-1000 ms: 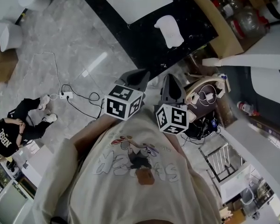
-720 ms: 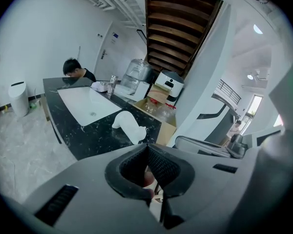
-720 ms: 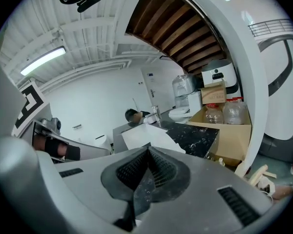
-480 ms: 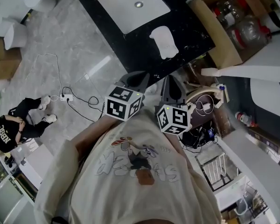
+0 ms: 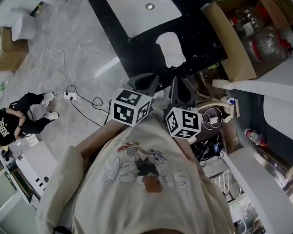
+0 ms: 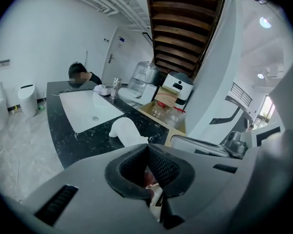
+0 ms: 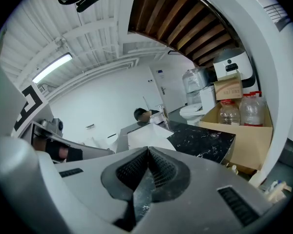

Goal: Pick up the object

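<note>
Hovering short of the white container [image 5: 172,48] on the black desk [image 5: 136,57], left gripper [image 5: 147,81] and right gripper [image 5: 179,87] have their fingers together, empty.

from the head view, pale grey marble floor [image 5: 83,38] fills the 10 o'clock side. a black veined countertop [image 5: 205,48] runs from 12 toward 2 o'clock, with a white rectangular basin [image 5: 136,11] sunk in it at 12. an open cardboard box [image 5: 219,33] holding plastic bottles [image 5: 266,43] stands at 2 o'clock, beside the counter. a white power strip [image 5: 68,95] with a black cable lies on the floor at 9 o'clock, near a seated person in black [image 5: 10,128]. the walls [image 6: 39,38] are white, dark wooden slats [image 6: 185,23] hang overhead, and a tube light [image 7: 53,67] glows on the ceiling.
</note>
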Available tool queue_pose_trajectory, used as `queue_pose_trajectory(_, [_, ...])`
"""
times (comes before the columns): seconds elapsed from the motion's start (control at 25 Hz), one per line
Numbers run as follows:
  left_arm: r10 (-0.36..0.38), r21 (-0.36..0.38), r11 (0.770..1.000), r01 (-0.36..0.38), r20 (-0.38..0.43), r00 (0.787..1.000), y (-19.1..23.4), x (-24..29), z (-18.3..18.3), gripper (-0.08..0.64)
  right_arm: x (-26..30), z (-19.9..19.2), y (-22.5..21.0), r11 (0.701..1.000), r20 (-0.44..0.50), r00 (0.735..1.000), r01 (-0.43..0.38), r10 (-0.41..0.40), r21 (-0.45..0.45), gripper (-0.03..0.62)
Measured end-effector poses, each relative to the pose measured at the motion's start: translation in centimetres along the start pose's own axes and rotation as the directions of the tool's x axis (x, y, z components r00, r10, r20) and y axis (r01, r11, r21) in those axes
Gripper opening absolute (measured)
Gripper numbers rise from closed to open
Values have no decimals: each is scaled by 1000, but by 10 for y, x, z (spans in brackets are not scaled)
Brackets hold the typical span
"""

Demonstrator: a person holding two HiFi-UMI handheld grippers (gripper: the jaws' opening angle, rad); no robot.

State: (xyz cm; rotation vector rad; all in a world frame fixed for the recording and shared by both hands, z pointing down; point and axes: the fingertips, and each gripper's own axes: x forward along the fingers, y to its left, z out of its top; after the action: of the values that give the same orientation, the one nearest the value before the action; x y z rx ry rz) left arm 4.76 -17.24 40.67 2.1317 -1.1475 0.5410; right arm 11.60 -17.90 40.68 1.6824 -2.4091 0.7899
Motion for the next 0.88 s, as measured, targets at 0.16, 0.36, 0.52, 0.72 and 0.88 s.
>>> queue_pose_trajectory(0.16, [15, -1, 1000, -15, -2, 1000, -2, 8, 4, 14, 5, 5, -8, 1000, 4, 1000, -17, 17, 9, 18])
queue_pose_trajectory(0.36, [17, 6, 1000, -17, -8, 1000, -8, 19, 8, 14, 9, 9, -17, 1000, 10, 1000, -29, 28, 13, 18])
queue_pose_trajectory(0.52, [20, 16, 1000, -20, -20, 1000, -13, 23, 9, 14, 6, 11, -26, 999, 20, 1000, -24, 23, 31, 18])
queue_pose_trajectory(0.72, [17, 24, 1000, -16, -49, 999, -17, 28, 7, 14, 5, 13, -32, 998, 29, 1000, -10, 8, 59, 18])
queue_pose_trajectory(0.88, [9, 37, 999, -7, -55, 998, -15, 33, 8, 15, 11, 11, -35, 998, 22, 1000, 0, -1, 69, 18])
